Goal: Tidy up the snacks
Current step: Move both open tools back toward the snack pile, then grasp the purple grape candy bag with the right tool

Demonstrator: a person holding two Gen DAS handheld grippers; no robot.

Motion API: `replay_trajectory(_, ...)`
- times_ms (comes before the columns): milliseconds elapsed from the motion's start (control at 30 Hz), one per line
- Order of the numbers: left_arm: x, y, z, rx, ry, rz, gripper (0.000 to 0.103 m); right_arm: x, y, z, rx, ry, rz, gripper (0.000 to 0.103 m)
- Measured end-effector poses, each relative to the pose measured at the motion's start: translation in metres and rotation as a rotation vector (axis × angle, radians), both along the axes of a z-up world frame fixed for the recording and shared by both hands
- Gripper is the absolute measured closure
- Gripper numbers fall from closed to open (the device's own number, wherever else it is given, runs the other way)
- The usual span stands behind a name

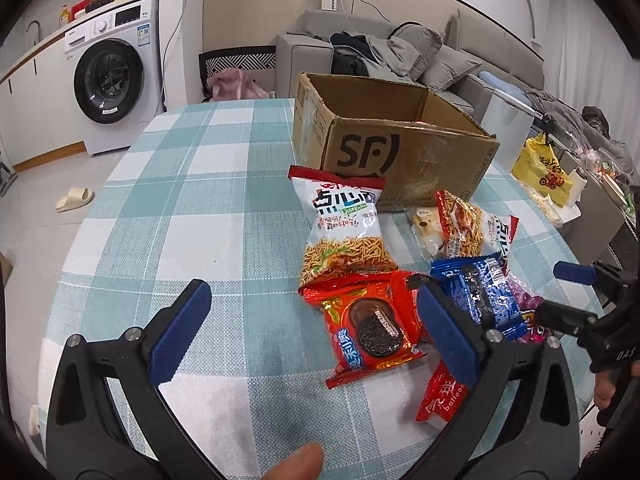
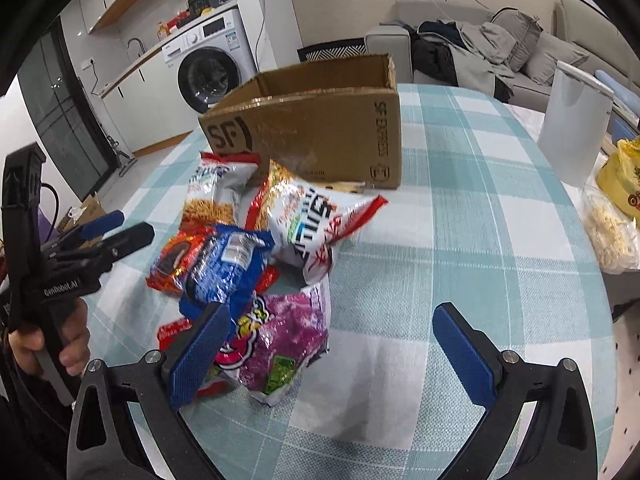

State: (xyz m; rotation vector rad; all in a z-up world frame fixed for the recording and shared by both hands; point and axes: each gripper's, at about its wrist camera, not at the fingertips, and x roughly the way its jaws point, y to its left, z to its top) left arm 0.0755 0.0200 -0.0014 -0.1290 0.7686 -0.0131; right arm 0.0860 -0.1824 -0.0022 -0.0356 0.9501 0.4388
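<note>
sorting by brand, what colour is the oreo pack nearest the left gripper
Red-orange, with a dark cookie pictured: the Oreo pack, clearest in the left wrist view.

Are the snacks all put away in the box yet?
Not yet. No snack shows inside the cardboard box. Nothing is in hand: the left gripper and right gripper hover with open jaws. The noodle snack bag, red Oreo pack, blue Oreo pack and purple bag remain on the table.
</note>
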Motion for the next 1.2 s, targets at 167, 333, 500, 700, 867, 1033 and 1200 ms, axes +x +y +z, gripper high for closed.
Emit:
replay_trajectory(167,0.003,0.0,-0.005,-0.001,0.011,-0.009,0.001,-0.002,-0.001,-0.011,-0.017,0.025,-0.003,0.0)
replay_trajectory(333,0.004,0.0,-0.008,-0.002,0.02,-0.011,0.001,-0.007,-0.01,-0.017,-0.019,0.039,-0.022,0.0)
replay_trajectory(500,0.004,-0.001,-0.01,-0.004,0.025,-0.008,0.001,-0.013,-0.01,-0.02,0.008,0.056,0.002,0.0)
replay_trajectory(700,0.004,-0.005,-0.013,0.006,0.031,-0.019,0.001,-0.019,0.015,-0.027,-0.01,0.065,0.067,0.0)
replay_trajectory(867,0.005,-0.007,-0.017,0.008,0.043,-0.026,0.001,-0.019,0.015,-0.032,0.019,0.091,0.06,0.0)
replay_trajectory(1033,0.007,-0.006,-0.02,0.005,0.052,-0.027,0.001,-0.023,0.006,-0.034,0.051,0.092,0.053,0.002)
replay_trajectory(1200,0.006,-0.007,-0.02,0.004,0.048,-0.03,0.001,-0.033,0.002,-0.032,0.125,0.093,0.09,0.026)
